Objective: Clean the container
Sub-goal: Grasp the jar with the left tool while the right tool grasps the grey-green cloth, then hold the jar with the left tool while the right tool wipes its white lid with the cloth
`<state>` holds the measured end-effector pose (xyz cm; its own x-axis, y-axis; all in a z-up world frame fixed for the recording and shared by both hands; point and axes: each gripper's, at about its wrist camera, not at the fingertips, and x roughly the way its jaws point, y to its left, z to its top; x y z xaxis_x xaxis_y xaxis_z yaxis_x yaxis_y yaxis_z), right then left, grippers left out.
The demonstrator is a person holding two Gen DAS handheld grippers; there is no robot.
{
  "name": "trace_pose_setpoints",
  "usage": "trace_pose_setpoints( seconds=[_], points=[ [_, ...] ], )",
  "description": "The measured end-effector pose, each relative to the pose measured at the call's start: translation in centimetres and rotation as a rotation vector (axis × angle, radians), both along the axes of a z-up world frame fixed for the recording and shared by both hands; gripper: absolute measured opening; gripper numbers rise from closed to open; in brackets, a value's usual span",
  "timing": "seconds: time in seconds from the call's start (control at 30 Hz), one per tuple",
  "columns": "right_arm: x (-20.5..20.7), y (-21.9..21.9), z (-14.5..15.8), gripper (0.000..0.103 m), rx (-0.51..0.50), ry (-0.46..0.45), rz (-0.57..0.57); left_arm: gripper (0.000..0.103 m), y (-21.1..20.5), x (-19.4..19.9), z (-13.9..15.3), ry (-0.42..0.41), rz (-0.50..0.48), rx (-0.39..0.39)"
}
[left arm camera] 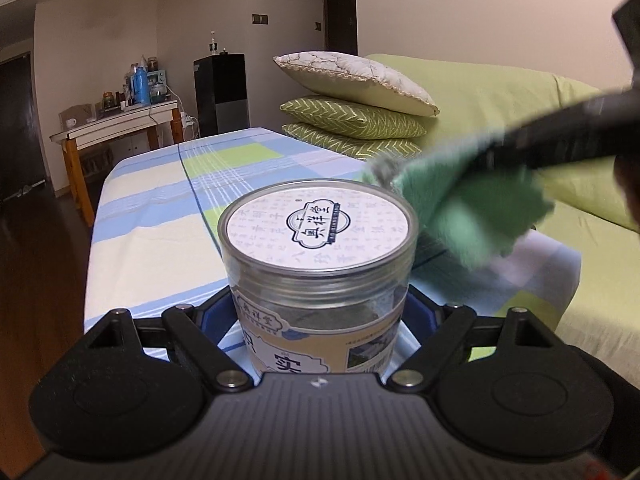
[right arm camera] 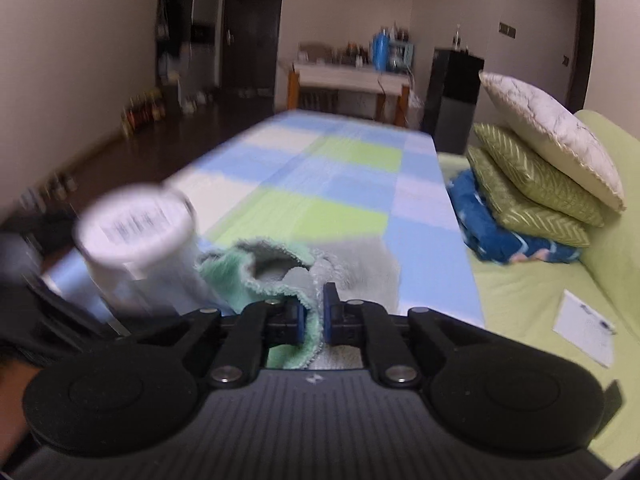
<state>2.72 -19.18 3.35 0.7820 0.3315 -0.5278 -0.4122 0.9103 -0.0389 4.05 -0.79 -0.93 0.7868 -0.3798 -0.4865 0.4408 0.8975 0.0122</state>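
Observation:
A clear plastic jar (left arm camera: pixel 318 280) with a white printed lid and a paper label stands upright between the blue pads of my left gripper (left arm camera: pixel 320 312), which is shut on its body. The right gripper (left arm camera: pixel 540 148) comes in from the upper right, blurred, holding a green cloth (left arm camera: pixel 468 212) just right of the jar's lid. In the right wrist view my right gripper (right arm camera: pixel 312 312) is shut on the green and grey cloth (right arm camera: pixel 280 276). The jar (right arm camera: pixel 136 240) shows blurred at the left, close beside the cloth.
A checked blue, green and white tablecloth (left arm camera: pixel 168 208) covers the long table below. To the right a green sofa (left arm camera: pixel 500 96) carries stacked pillows (left arm camera: pixel 352 112), a blue fabric bundle (right arm camera: pixel 492 232) and a paper sheet (right arm camera: pixel 584 328). A cluttered side table (left arm camera: pixel 116 120) stands at the back.

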Motion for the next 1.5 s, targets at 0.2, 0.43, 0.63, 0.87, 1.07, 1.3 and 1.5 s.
trace_pose_setpoints(
  seconds=[0.2, 0.43, 0.63, 0.87, 1.07, 1.3, 1.5],
  points=[
    [0.1, 1.4, 1.0, 0.007, 0.021, 0.033, 0.110, 0.085, 0.0, 0.2, -0.1, 0.005, 0.000, -0.017],
    [0.2, 3.0, 2.2, 0.007, 0.044, 0.072, 0.238, 0.085, 0.2, 0.1, -0.2, 0.009, -0.002, -0.019],
    [0.4, 4.4, 3.2, 0.008, 0.065, 0.106, 0.348, 0.085, 0.2, 0.1, -0.3, 0.000, -0.010, -0.017],
    [-0.3, 6.1, 3.6, 0.008, 0.065, 0.137, 0.452, 0.085, -0.1, -0.1, -0.2, -0.008, -0.010, 0.005],
    [1.0, 7.2, 3.0, 0.007, 0.094, 0.120, 0.445, 0.085, 0.0, -0.3, -0.4, -0.006, 0.004, -0.010],
    [-0.2, 6.3, 2.9, 0.007, 0.093, 0.108, 0.434, 0.085, 0.1, -0.4, -0.4, -0.009, 0.013, -0.025],
    [-1.3, 5.5, 2.9, 0.007, 0.093, 0.099, 0.426, 0.085, 0.1, -0.3, -0.3, -0.003, 0.011, -0.024]
  ],
)
